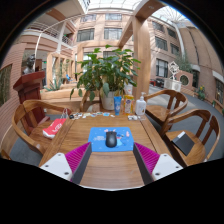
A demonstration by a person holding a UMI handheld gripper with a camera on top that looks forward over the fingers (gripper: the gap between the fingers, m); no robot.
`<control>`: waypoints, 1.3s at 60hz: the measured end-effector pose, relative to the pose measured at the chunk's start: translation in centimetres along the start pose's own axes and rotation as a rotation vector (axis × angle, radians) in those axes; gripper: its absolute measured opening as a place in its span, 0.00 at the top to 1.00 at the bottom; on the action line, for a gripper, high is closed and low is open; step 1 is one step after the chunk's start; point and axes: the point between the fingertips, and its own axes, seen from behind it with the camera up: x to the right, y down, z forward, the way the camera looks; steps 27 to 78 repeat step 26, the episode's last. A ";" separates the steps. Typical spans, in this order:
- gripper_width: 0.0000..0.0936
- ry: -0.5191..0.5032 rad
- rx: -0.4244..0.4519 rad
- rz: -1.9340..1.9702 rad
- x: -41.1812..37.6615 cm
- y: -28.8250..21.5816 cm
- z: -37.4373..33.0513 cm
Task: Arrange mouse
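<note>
A black mouse lies on a blue mouse mat in the middle of a round wooden table. My gripper hovers over the near part of the table, just short of the mat. Its two fingers, with magenta pads, stand wide apart with nothing between them but bare table wood. The mouse is just ahead of the fingertips, centred between them.
Beyond the mat stand a blue bottle and a white bottle, with a large potted plant behind. A red item lies to the left, a dark tablet to the right. Wooden chairs ring the table.
</note>
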 end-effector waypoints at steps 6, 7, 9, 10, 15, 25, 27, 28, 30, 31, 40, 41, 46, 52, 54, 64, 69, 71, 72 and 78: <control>0.09 0.005 0.004 0.014 -0.1 0.4 -2.6; 0.09 0.007 0.004 0.014 0.1 0.5 -3.1; 0.09 0.003 0.003 0.010 0.7 0.2 -1.7; 0.09 0.005 0.003 0.007 0.8 0.3 -2.1; 0.09 0.006 0.006 0.002 1.0 0.5 -2.2; 0.08 0.007 -0.001 -0.023 0.9 1.1 -2.8; 0.08 0.007 -0.003 -0.023 1.0 1.2 -2.8; 0.08 0.007 -0.003 -0.023 1.0 1.2 -2.8; 0.08 0.007 -0.003 -0.023 1.0 1.2 -2.8; 0.08 0.007 -0.003 -0.023 1.0 1.2 -2.8; 0.08 0.007 -0.003 -0.023 1.0 1.2 -2.8; 0.08 0.007 -0.003 -0.023 1.0 1.2 -2.8; 0.08 0.007 -0.003 -0.023 1.0 1.2 -2.8; 0.08 0.007 -0.003 -0.023 1.0 1.2 -2.8; 0.08 0.007 -0.003 -0.023 1.0 1.2 -2.8; 0.08 0.007 -0.003 -0.023 1.0 1.2 -2.8; 0.08 0.007 -0.003 -0.023 1.0 1.2 -2.8; 0.08 0.007 -0.003 -0.023 1.0 1.2 -2.8; 0.08 0.007 -0.003 -0.023 1.0 1.2 -2.8; 0.08 0.007 -0.003 -0.023 1.0 1.2 -2.8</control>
